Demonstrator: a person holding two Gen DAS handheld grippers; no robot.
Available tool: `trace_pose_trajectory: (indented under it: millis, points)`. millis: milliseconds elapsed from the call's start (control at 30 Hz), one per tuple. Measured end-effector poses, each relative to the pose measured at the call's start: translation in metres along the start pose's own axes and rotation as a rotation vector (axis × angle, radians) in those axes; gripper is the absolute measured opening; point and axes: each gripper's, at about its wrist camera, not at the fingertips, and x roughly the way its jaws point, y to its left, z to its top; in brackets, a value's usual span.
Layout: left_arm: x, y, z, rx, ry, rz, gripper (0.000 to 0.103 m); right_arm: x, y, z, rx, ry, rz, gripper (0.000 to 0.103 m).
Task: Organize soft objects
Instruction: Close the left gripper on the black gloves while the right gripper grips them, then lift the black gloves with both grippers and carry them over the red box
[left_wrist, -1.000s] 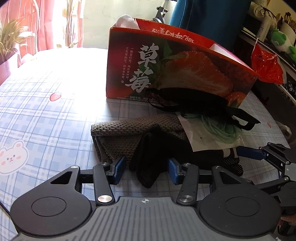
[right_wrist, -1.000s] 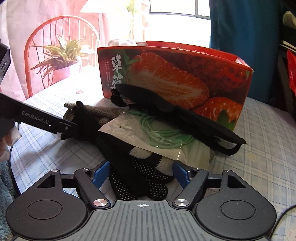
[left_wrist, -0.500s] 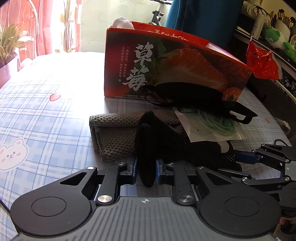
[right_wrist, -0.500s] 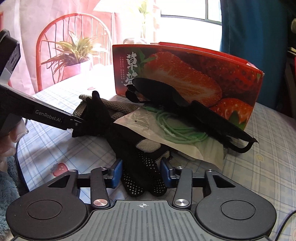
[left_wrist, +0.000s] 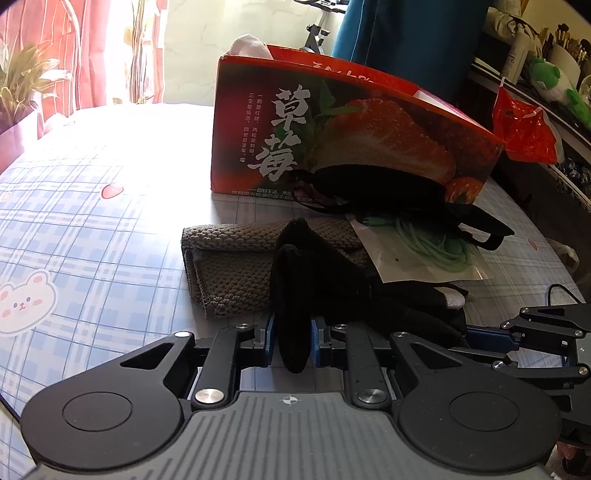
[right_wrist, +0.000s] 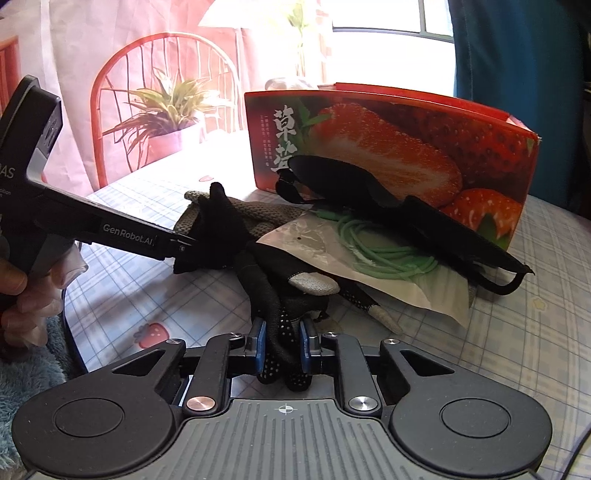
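Black glove (right_wrist: 280, 306) lies on the table (left_wrist: 92, 236) before the strawberry box (left_wrist: 332, 140); left gripper (left_wrist: 292, 341) pinches one end, right gripper (right_wrist: 281, 345), jaws just closing, its dotted fingers. Looks limp, light, should droop.

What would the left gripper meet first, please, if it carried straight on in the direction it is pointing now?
Beyond the black glove it is shut on, the left gripper would probably reach the grey knitted cloth first, then the strawberry box; depth is unclear.
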Motion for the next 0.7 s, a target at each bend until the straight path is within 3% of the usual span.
trace_pose_trajectory:
  millis: [233,700]
  points:
    - [-0.016,-0.008,0.001,0.032,-0.034,0.030,0.016,-0.010,0.006,0.002,-0.004,-0.037,0.019,0.015]
    - [-0.066,-0.013,0.029,0.004,-0.162,-0.023,0.016,-0.047,-0.006,0.031,0.065,-0.194,0.040,0.015]
